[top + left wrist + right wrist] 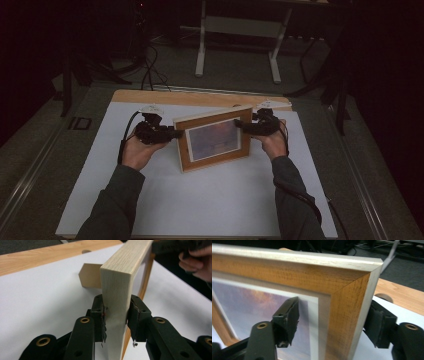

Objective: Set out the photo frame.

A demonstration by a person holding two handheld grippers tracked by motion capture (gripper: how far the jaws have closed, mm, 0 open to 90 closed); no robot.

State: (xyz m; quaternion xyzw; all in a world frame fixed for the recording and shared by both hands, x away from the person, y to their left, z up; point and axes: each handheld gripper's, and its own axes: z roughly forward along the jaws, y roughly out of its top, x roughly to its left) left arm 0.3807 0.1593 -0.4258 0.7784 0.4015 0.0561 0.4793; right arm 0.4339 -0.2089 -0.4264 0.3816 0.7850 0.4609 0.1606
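Observation:
A wooden picture frame point(212, 140) with a purple and orange picture stands upright on the white sheet point(215, 200), near the middle of the table. My left gripper point(176, 134) is shut on its left side. In the left gripper view the jaws of that gripper point(116, 315) press both faces of the pale frame edge point(117, 285). My right gripper point(240, 125) is shut on the frame's right side, close to the top corner. In the right gripper view the right gripper point(332, 317) has one jaw over the glass and the other behind the frame point(347, 305).
The frame's back stand point(90, 275) sticks out behind it. A bare wooden strip of table point(200, 97) runs along the far edge of the sheet. Beyond it, on the dark floor, are cables point(150, 65) and a white metal stand point(237, 30).

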